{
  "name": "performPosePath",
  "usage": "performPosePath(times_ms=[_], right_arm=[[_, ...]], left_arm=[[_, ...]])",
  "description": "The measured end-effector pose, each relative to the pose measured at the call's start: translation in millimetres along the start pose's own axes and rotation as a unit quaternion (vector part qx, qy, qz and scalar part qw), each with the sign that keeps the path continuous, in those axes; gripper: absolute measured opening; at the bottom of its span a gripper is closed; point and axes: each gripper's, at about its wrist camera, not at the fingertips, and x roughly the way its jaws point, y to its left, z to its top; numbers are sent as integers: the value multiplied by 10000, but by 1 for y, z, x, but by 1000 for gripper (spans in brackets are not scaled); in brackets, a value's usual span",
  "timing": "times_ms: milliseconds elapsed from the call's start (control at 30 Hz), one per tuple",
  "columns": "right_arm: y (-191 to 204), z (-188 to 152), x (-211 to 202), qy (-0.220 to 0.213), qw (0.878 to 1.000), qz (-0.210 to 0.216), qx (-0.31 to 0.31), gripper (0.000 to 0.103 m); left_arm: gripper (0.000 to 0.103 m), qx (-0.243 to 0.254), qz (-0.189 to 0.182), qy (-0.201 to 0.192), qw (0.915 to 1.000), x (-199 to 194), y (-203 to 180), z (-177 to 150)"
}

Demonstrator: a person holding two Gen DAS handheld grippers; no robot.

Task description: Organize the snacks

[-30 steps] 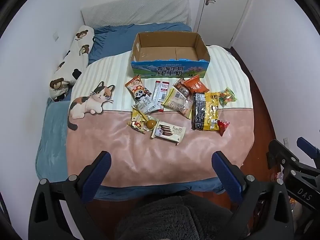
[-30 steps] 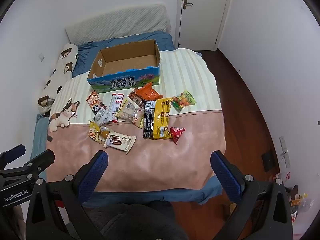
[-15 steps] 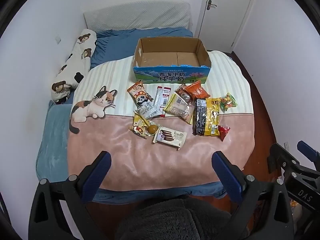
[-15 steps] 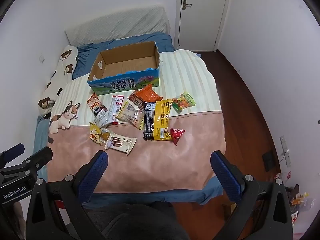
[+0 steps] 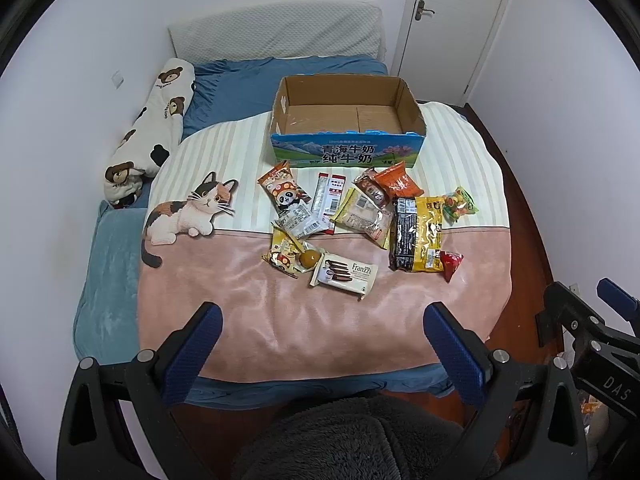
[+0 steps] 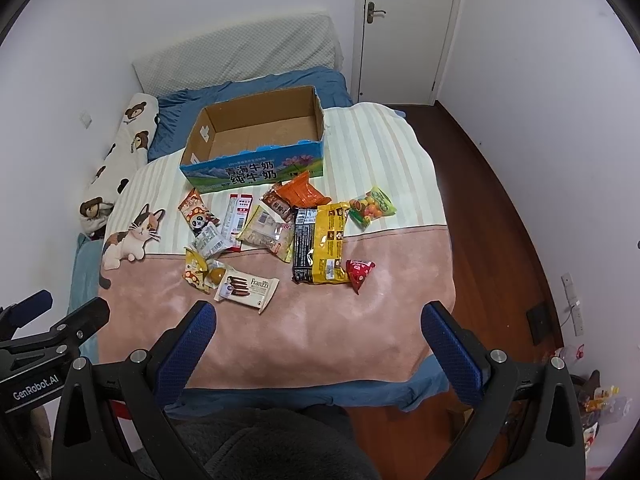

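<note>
An empty cardboard box (image 5: 346,152) with a blue printed front stands on the bed; it also shows in the right wrist view (image 6: 256,172). Several snack packs lie in front of it: a white Franzzi pack (image 5: 345,274), a yellow-black pack (image 5: 418,228), an orange pack (image 5: 396,181), a panda pack (image 5: 283,192), a green candy bag (image 5: 460,204) and a small red pack (image 5: 451,264). My left gripper (image 5: 324,344) is open and empty, above the bed's near edge. My right gripper (image 6: 320,340) is open and empty, also well short of the snacks.
The bed carries a pink and striped blanket (image 5: 280,320) with a cat print (image 5: 188,212). A bear-print pillow (image 5: 148,132) lies along the left wall. A white door (image 6: 404,28) and dark wood floor (image 6: 500,220) are to the right.
Both grippers have drifted slightly closer to the bed, so the box and snacks sit a little lower in each view. Nothing on the bed has moved.
</note>
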Motion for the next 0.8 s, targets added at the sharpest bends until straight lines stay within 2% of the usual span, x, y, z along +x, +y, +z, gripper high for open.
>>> performPosePath(times_ms=[800], right_arm=[[1, 7, 1, 36, 10000, 37, 17, 103]], left_arm=[[103, -4, 12, 4, 10000, 1, 1, 2]])
